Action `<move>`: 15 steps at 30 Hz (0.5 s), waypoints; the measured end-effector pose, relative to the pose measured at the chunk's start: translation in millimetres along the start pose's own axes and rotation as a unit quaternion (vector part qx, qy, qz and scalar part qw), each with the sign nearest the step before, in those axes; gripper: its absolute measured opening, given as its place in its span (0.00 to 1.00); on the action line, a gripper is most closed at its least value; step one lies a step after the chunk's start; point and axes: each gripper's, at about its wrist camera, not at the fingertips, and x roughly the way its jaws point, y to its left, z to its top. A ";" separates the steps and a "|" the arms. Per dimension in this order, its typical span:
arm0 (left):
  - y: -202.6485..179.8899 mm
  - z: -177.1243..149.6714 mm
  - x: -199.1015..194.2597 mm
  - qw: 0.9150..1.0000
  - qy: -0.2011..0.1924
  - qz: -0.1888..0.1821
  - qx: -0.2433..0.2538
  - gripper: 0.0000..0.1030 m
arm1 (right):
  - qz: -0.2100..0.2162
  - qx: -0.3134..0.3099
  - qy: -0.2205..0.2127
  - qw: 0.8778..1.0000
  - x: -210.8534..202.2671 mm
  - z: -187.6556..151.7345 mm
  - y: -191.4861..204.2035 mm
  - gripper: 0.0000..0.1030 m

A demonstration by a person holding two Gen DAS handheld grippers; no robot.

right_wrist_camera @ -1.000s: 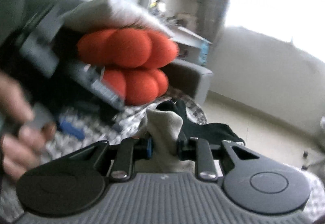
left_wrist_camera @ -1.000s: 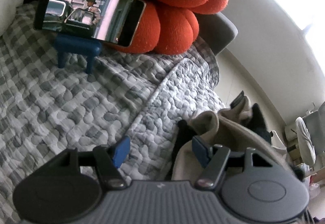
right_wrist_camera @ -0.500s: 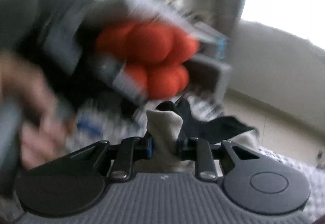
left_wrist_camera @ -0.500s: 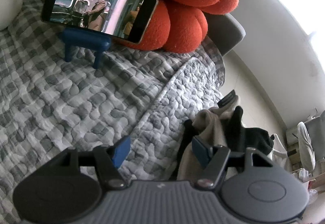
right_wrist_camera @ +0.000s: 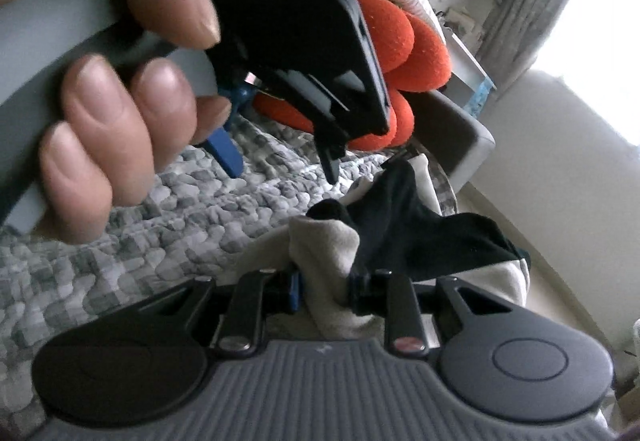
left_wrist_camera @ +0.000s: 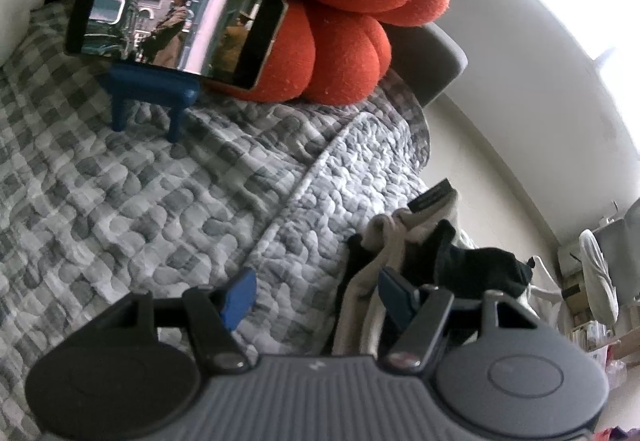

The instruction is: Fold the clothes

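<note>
A bunched beige garment (right_wrist_camera: 324,249) with a black piece (right_wrist_camera: 420,233) lies at the quilt's right edge. My right gripper (right_wrist_camera: 324,285) is shut on a fold of the beige cloth, and the black part drapes off to the right. In the left wrist view the same beige and black bundle (left_wrist_camera: 380,261) lies by the right pad of my left gripper (left_wrist_camera: 316,293). That gripper stands open over the quilt, and its pads press on nothing. A hand (right_wrist_camera: 120,101) holding the left gripper fills the upper left of the right wrist view.
A grey checked quilt (left_wrist_camera: 140,201) covers the bed. At the back a phone (left_wrist_camera: 176,25) playing a video rests on a blue stand (left_wrist_camera: 148,97). It leans against an orange knot cushion (left_wrist_camera: 340,1). A grey padded end (left_wrist_camera: 436,61), a pale floor and a wall lie to the right.
The right gripper has rolled and dropped toward the quilt with the beige fold still pinched. The bundle now sits lower and further right of the left gripper, which has kept still and open.
</note>
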 end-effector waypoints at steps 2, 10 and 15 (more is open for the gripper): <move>-2.4 -1.1 0.2 1.000 -0.001 -0.002 0.008 0.67 | 0.001 -0.004 0.003 1.000 1.5 -1.8 0.0 0.28; -5.0 -1.9 2.1 1.000 -0.002 0.007 0.028 0.66 | 0.078 0.054 -0.009 0.995 -14.2 1.1 -22.2 0.56; -4.1 -1.6 0.5 0.999 -0.007 0.013 0.031 0.66 | 0.109 0.060 -0.011 0.992 -23.8 -2.2 -29.7 0.56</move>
